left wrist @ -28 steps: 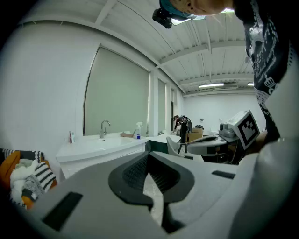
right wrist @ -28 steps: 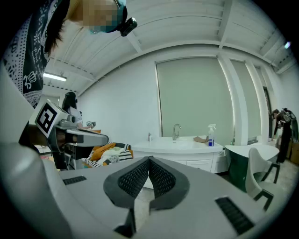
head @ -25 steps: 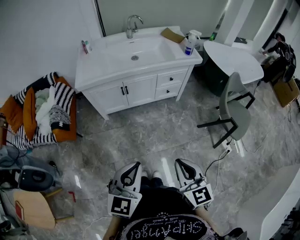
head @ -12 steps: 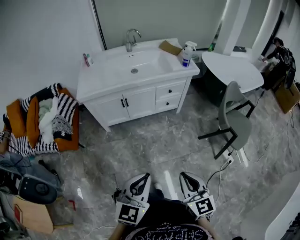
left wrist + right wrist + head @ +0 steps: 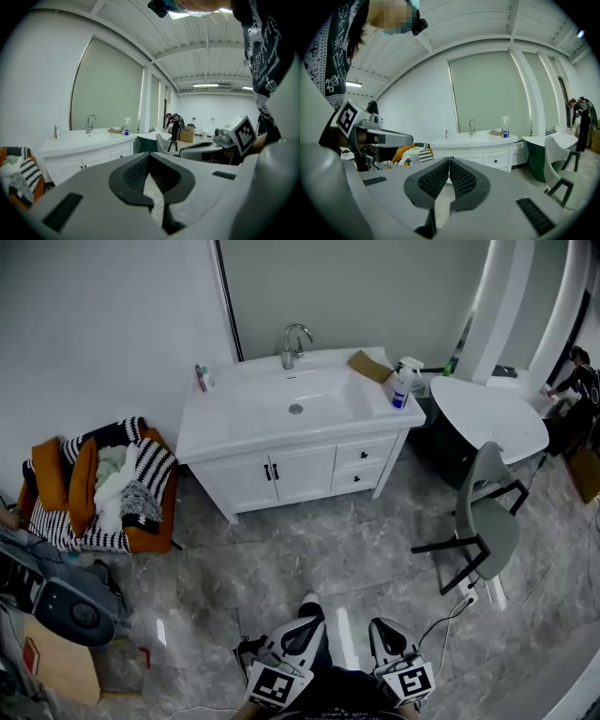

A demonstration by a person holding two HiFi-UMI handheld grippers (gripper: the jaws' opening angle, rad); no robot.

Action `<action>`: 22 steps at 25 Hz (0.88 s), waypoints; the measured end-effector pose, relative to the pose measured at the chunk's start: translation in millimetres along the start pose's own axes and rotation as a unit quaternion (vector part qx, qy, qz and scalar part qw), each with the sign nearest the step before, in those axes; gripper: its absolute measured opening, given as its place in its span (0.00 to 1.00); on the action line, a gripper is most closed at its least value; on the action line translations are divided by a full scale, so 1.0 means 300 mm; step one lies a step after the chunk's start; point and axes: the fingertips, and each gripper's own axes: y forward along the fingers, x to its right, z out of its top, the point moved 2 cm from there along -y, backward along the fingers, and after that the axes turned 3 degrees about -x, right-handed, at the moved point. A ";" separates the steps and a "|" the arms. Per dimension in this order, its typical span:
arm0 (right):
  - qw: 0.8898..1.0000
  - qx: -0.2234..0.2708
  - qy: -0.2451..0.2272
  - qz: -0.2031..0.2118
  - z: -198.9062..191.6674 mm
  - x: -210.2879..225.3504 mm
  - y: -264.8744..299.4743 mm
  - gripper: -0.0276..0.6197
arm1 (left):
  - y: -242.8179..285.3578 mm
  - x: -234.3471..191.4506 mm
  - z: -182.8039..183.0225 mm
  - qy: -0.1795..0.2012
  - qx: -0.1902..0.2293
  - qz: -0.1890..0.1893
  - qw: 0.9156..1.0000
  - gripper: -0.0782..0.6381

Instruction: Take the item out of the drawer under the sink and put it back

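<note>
Now left gripper (image 5: 312, 622) and right gripper (image 5: 381, 625), both closed, face the vanity (image 5: 300, 461).

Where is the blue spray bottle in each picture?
Head view: the spray bottle stands upper right of centre, on the counter's right end.
Left gripper view: spray bottle left of centre, mid-height.
Right gripper view: spray bottle right of centre, mid-height.
Shared landmark: the faucet, left of it everywhere.

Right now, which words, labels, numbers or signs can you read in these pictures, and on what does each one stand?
Nothing can be read for certain.
Label on the spray bottle: too small.
White print on the person's black garment: blurred, unreadable.
The left marker cube and right marker cube: black-and-white squares only, no letters.
</note>
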 end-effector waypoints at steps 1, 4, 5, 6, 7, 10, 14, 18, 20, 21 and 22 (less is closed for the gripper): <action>1.000 -0.002 0.001 0.000 0.007 0.012 0.018 0.07 | 0.017 -0.014 0.002 -0.003 -0.003 -0.001 1.000 0.11; 1.000 -0.006 0.011 -0.004 0.039 0.055 0.076 0.07 | 0.075 -0.073 0.026 -0.010 -0.007 -0.001 1.000 0.11; 1.000 -0.009 0.014 -0.006 0.054 0.070 0.101 0.07 | 0.096 -0.098 0.040 -0.014 -0.006 0.000 1.000 0.11; 1.000 -0.010 0.015 -0.007 0.071 0.085 0.128 0.07 | 0.118 -0.126 0.056 -0.016 -0.003 0.003 1.000 0.11; 1.000 -0.009 0.014 -0.007 0.091 0.100 0.156 0.07 | 0.139 -0.155 0.071 -0.017 0.002 0.006 1.000 0.11; 1.000 -0.005 0.013 -0.008 0.145 0.134 0.241 0.07 | 0.192 -0.231 0.120 -0.027 0.016 0.006 0.999 0.11; 1.000 -0.003 0.009 -0.005 0.206 0.165 0.364 0.07 | 0.245 -0.345 0.167 -0.025 0.021 0.007 0.999 0.11; 1.000 0.006 -0.011 -0.004 0.244 0.191 0.464 0.07 | 0.287 -0.456 0.198 -0.018 0.027 0.014 0.999 0.11; 1.000 0.008 -0.013 -0.005 0.260 0.192 0.501 0.07 | 0.304 -0.495 0.203 -0.011 0.029 0.014 0.999 0.11; 1.000 0.009 -0.010 -0.007 0.272 0.192 0.517 0.07 | 0.312 -0.508 0.208 -0.013 0.031 0.011 0.999 0.11; 1.000 0.010 -0.006 -0.009 0.282 0.196 0.532 0.07 | 0.322 -0.518 0.214 -0.015 0.034 0.008 0.999 0.11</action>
